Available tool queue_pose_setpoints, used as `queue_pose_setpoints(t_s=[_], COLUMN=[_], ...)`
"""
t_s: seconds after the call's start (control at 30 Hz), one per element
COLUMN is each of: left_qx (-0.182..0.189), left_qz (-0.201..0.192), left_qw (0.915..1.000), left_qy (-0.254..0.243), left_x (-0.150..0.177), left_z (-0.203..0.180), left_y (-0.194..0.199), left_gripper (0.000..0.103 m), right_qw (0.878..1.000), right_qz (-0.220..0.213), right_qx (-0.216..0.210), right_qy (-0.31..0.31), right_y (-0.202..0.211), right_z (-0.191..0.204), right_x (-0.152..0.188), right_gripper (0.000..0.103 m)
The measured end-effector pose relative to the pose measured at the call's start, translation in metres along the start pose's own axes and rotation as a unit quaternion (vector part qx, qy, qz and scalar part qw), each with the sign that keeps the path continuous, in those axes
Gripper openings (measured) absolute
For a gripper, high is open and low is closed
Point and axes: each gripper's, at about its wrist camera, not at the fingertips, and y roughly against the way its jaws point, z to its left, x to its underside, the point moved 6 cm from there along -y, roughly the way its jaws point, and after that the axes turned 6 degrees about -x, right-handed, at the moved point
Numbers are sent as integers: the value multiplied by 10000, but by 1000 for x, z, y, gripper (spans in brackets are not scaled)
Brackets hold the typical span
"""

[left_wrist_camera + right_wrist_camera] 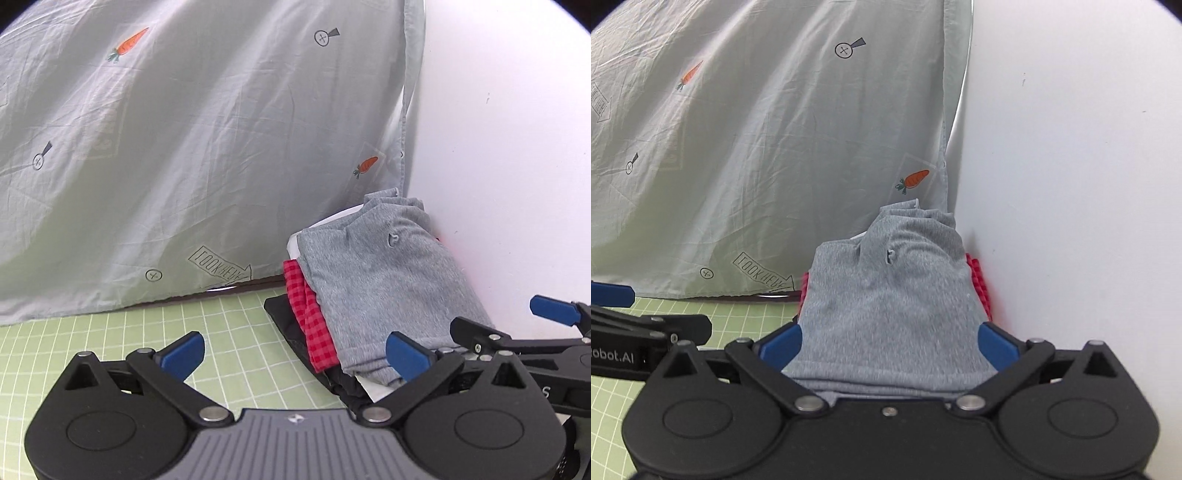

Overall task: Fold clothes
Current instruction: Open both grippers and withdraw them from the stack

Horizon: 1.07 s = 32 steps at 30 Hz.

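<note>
From your left wrist camera, your left claw [295, 354] stands spread wide, blue pads [183, 352] far apart with nothing between them but the green grid mat [129, 343]. Just ahead of its right pad sits the pile of folded clothes [369, 306]: the grey garment [384, 280] on top, a red checked piece [314, 325] peeking out on the side nearer the middle of your claw, a black piece [291, 325] at the bottom, and a white edge [373, 391] showing close to that pad. The pad sits in front of the grey garment's near end; you cannot tell whether it touches. Off to the right, your other claw's blue fingertip [552, 304] pokes in beside the pile. Beyond everything hangs the pale sheet with carrot prints [184, 147], and the white wall [498, 147] rises right behind the pile.

Now your right wrist camera: your right claw [888, 341] is also stretched fully apart, and the grey garment [890, 306] lies right between its pads, filling the gap, its near edge reaching back to the claw's body. Its sides run along both pads, but no clamping shows. Red checked fabric [979, 280] peeks out on either side, ahead of the pads. To the left, your left claw's arm [646, 332] rests over the mat [738, 317]. The sheet [757, 147] hangs ahead, the wall [1071, 184] to the right.
</note>
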Motion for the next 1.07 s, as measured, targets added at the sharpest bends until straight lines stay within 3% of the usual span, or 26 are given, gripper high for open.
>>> queue_pose_setpoints(t_s=[0.13,0.3,0.63,1.07], left_qx=[7,-386,-151,-50], left_qz=[12,-85,114,97], left_qw=[10000,9992,9994,9991], left_qy=[70,-59,-291,-408], left_x=[21,46,92,104], left_z=[4,9,-2,0], left_y=[35,74,115,135], left_gripper=[103,103,103,103], right_qw=[9999,9994,9953,9950], right_qz=[9,163,553,425], right_qx=[29,32,148,177], right_qy=[-123,-317,-781,-883], right_y=[43,88,145,162], right_z=[9,18,16,14], right_x=[21,52,113,113], right_gripper=[103,103,103,103])
